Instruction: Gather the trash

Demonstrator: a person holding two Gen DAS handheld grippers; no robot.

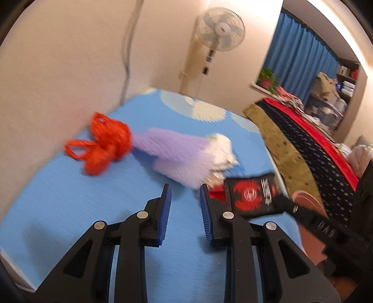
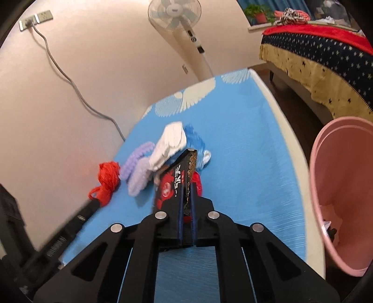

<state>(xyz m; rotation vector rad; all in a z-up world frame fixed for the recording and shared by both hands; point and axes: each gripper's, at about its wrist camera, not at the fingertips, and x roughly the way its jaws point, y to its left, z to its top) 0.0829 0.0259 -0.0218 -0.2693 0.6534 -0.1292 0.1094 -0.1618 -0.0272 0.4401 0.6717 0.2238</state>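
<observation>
My right gripper (image 2: 186, 184) is shut on a black and red box (image 2: 177, 177) and holds it above the blue mattress (image 2: 244, 144); the box also shows in the left wrist view (image 1: 251, 195). My left gripper (image 1: 185, 188) is open and empty, low over the mattress (image 1: 70, 198). Ahead lie a red plastic bag (image 1: 102, 144), a purple fuzzy item (image 1: 177, 151) and a white crumpled piece (image 1: 223, 149). In the right wrist view the red bag (image 2: 107, 179), the purple item (image 2: 137, 167) and the white piece (image 2: 170, 142) lie left of the box.
A pink bin (image 2: 345, 193) stands to the right of the mattress, with some scraps at its bottom. A standing fan (image 2: 177, 16) and a wall with a grey cable (image 2: 65, 77) are behind. A bed with a starred cover (image 2: 321, 58) is at the far right.
</observation>
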